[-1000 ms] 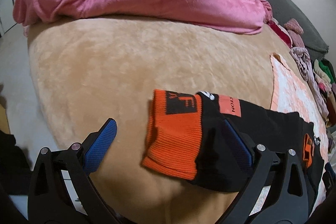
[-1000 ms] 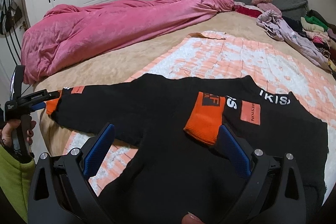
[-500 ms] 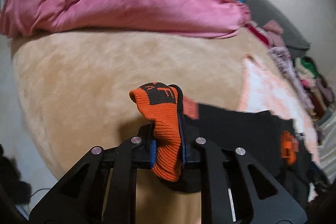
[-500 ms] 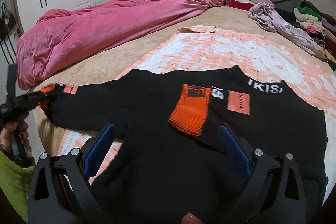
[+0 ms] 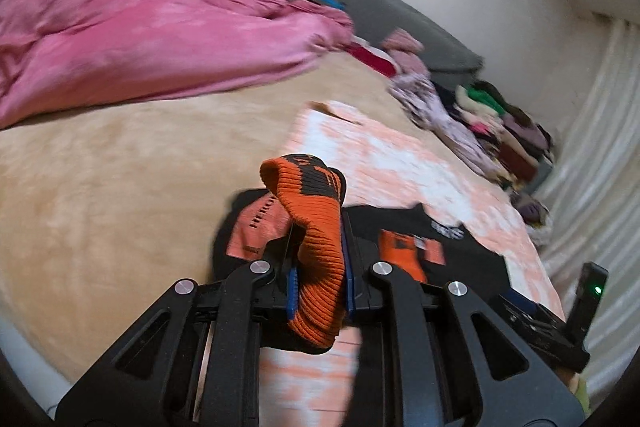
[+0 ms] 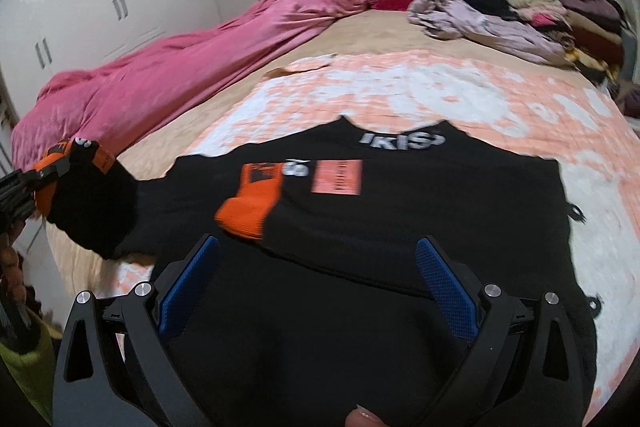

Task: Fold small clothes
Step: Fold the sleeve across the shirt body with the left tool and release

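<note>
Black sweater (image 6: 400, 227) spread on bed (image 6: 380, 39), right sleeve already folded across chest. Left gripper (image 5: 320, 283) clamped on orange cuff (image 5: 316, 227), lifted. Right gripper (image 6: 316, 283) fingers apart, empty, over hem. Left-sleeve fold, body folds outstanding.

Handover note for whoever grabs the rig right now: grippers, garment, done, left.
Left gripper: jaws shut on the orange ribbed cuff of one sleeve, lifted off the bed.
Right gripper: jaws open, empty, hovering over the black knit sweater.
Sweater lies flat on the peach-and-white checked blanket; the other orange cuff is already folded across the chest.
Done: one sleeve in.
Left: probably carry the held sleeve across, then fold the body.
</note>
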Available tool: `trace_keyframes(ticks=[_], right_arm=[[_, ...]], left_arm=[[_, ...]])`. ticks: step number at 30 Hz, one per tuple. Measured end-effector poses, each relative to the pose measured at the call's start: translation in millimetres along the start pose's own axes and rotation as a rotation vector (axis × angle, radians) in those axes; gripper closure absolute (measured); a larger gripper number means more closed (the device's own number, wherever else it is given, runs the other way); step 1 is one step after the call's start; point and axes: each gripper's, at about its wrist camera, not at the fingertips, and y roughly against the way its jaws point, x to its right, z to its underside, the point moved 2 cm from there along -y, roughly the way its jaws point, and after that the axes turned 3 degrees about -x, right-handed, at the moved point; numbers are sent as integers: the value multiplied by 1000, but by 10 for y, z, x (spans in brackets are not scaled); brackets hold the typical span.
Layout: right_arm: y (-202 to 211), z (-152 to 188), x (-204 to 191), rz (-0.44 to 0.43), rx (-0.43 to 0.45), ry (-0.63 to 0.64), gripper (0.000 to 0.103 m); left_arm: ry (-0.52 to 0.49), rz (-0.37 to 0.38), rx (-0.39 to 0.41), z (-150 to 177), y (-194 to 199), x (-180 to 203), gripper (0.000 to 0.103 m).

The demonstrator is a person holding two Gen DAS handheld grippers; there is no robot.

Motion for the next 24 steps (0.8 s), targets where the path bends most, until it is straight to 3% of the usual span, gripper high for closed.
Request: trace_keyframes(ticks=[9, 17, 24], right_arm=[[238, 100, 599, 31, 41, -122, 5], [379, 230, 966, 53, 59, -188, 5], [417, 306, 1137, 75, 56, -217, 5]], left_arm=[[-176, 100, -117, 108, -537, 1129, 94], [-232, 129, -239, 431, -1067, 1552, 94], [-245, 131, -295, 650, -1348, 1619, 93]])
